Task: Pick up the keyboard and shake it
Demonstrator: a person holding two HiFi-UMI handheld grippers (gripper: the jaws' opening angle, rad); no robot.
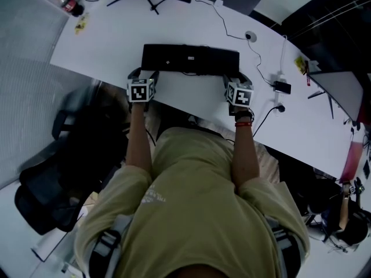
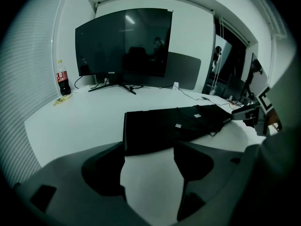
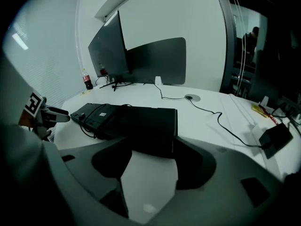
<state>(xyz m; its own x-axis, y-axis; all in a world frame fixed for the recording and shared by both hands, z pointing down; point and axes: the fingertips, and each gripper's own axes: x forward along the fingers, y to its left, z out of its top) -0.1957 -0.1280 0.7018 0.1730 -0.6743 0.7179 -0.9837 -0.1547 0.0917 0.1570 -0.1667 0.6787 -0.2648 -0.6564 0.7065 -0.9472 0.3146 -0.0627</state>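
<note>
At the near edge of the counter (image 1: 110, 45), we hold the left tongs (image 2: 149, 150) and right tongs (image 3: 149, 153) wide and empty, one at each end of the keyboard (image 1: 190, 59), likely so it lifts level. It lies flat, a slim matte black slab on smooth white; farther back stands a glossy monitor (image 2: 123, 42).

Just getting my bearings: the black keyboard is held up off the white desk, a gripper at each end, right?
No. The keyboard lies on the desk, as the head view shows; the left gripper and right gripper are at its ends.
</note>
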